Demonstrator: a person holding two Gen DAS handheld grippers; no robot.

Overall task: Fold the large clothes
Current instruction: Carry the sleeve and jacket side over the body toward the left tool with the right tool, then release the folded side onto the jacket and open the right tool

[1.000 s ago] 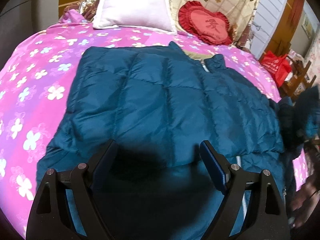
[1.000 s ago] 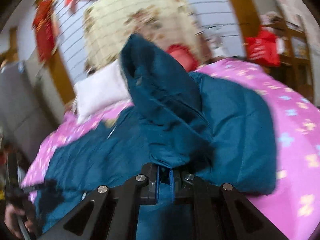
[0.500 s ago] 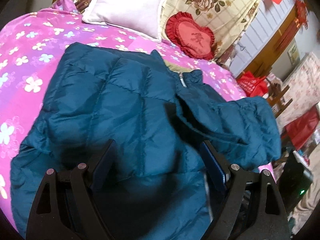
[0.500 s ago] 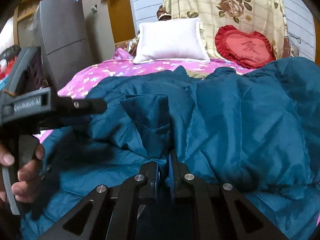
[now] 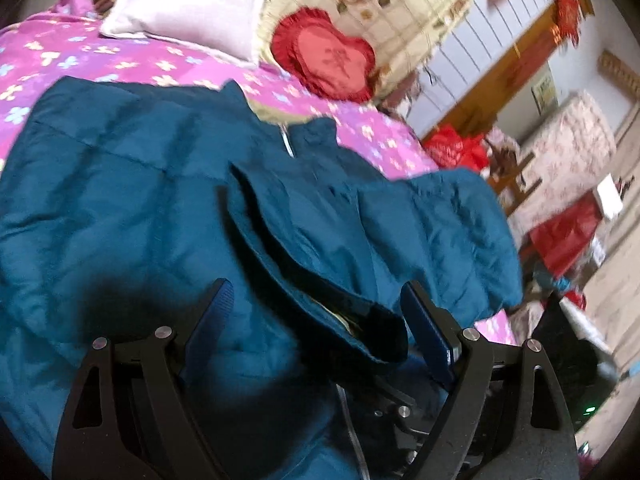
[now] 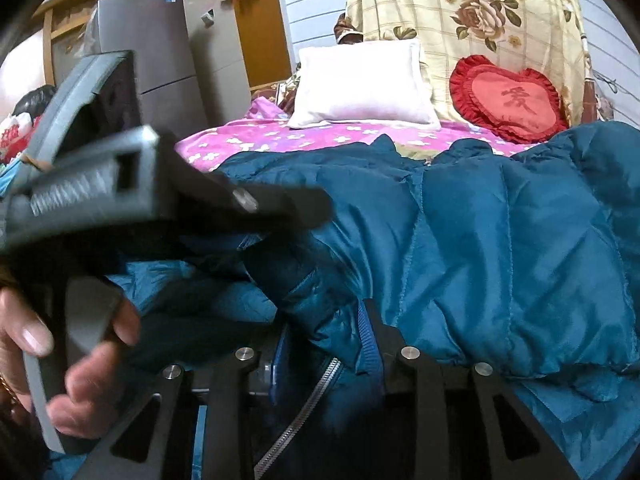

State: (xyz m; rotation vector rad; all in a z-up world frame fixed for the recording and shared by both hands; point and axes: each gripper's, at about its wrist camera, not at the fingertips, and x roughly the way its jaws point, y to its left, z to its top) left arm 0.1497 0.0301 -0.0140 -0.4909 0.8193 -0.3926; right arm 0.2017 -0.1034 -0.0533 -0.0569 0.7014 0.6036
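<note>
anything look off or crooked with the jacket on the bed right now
Mostly the sleeve: it lies folded across the teal puffer jacket at a slant, its cuff bunched and puffed up rather than flat. The right claw, jaws just opening, has that fabric loose between them. The left claw hangs open over the cuff.
</note>
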